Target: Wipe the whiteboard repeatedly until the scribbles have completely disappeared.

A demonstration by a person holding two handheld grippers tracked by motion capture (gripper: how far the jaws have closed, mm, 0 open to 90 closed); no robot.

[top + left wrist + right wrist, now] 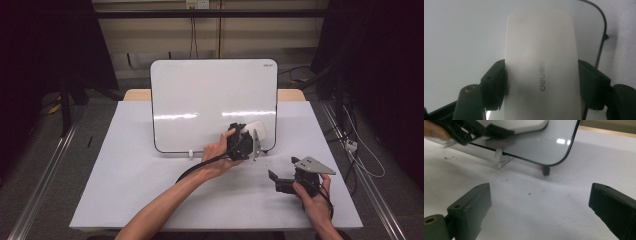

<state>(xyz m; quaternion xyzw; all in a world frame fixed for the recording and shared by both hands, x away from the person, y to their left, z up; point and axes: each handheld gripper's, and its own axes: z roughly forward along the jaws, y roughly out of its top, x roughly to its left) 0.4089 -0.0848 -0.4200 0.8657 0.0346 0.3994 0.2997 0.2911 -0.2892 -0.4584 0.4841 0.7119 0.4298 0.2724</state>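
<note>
At 5 o'clock on whiteboard (pixel 200 95): keep left gripper (pixel 248 134) clamped on eraser (pixel 540 62), press flat, wipe evenly; right gripper (pixel 539 212) open, idle.

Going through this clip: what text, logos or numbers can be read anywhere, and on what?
"deli" — grey brand print on the white whiteboard eraser, seen turned sideways in the left gripper view.
Small red mark at the top right corner of the whiteboard — too small to read.
No other text shows.
</note>
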